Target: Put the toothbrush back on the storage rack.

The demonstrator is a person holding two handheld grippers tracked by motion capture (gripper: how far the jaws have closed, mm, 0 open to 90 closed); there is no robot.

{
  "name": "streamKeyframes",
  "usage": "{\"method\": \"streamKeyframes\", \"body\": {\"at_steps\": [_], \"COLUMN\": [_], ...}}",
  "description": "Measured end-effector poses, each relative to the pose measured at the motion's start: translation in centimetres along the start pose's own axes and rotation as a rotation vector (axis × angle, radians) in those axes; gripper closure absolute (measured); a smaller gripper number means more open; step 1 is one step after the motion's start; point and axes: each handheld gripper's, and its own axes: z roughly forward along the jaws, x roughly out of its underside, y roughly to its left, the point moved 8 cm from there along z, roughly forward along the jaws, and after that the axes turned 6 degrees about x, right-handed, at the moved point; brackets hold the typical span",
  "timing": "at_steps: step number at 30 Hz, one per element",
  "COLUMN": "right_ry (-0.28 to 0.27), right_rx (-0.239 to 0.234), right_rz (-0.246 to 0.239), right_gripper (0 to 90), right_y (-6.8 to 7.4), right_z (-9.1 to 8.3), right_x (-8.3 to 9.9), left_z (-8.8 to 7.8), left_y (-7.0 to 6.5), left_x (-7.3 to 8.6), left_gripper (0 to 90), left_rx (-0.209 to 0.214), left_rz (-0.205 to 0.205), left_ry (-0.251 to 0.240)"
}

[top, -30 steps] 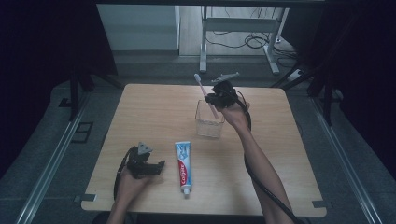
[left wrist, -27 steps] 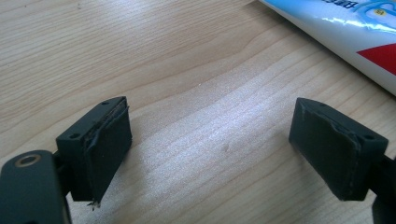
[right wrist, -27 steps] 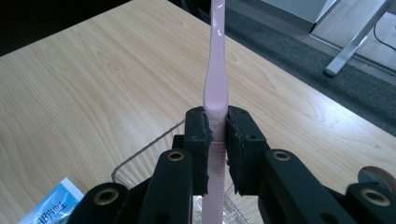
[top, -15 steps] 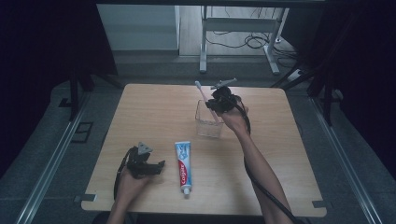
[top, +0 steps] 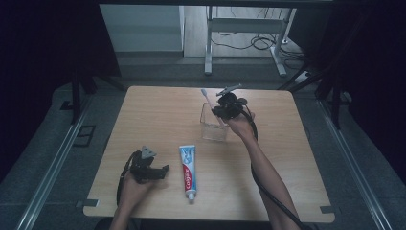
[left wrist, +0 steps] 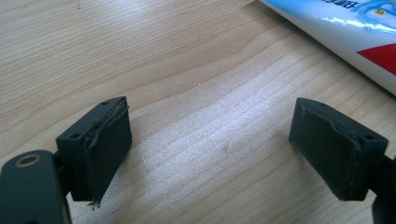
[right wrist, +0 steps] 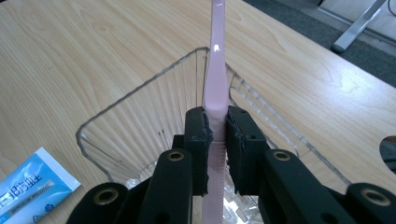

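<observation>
High view: a wooden desk [top: 158, 120] carries a clear ribbed cup [top: 214, 125] toward the far middle and a toothpaste tube [top: 187, 165] lying flat nearer the person, its cap end pointing to the near edge. The right tool [top: 221, 111] sits above the cup's right rim, held by the right hand [top: 241, 125], and a pink toothbrush [top: 208, 103] rises from the cup, leaning to the far left with its head above the rim. The left tool [top: 163, 171] rests low on the near left of the desk, in the left hand [top: 130, 189], just left of the tube and apart from it. A black cable [top: 268, 191] trails along the right forearm toward the near edge.

Left gripper view: the left tool [left wrist: 210, 144] has its 2 black jaws spread wide over bare wood, with nothing between them. The toothpaste tube [left wrist: 345, 32] crosses the upper right corner, clear of both jaws.

Right gripper view: the right tool [right wrist: 217, 140] is clamped on the toothbrush [right wrist: 215, 70] handle, its 2 jaws pressed against either side of it. The handle runs down into the cup [right wrist: 140, 116], whose ribbed walls open around the jaws. A corner of the toothpaste tube [right wrist: 32, 184] lies on the desk at lower left.
</observation>
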Motion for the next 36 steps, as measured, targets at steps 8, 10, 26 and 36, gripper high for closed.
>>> {"method": "streamKeyframes", "body": {"at_steps": [8, 10, 26, 36], "right_ry": [0.033, 0.042, 0.073, 0.034], "right_rx": [-0.010, -0.013, -0.043, -0.044], "right_rz": [0.003, 0.002, 0.018, 0.030], "right_gripper": [78.6, 78.6, 73.1, 58.4], "right_y": [0.0, 0.0, 0.1, -0.2], "right_z": [0.5, 0.6, 1.1, -0.1], "right_x": [0.8, 1.0, 1.6, 1.2], "left_z": [0.0, 0.0, 0.0, 0.0], "left_y": [0.0, 0.0, 0.0, 0.0], "left_x": [0.0, 0.0, 0.0, 0.0], "left_gripper": [12.9, 12.9, 12.9, 12.9], "left_rx": [0.000, 0.000, -0.001, 0.000], "left_rz": [0.003, -0.003, -0.001, -0.004], "left_ry": [0.004, -0.003, -0.001, -0.004]}}
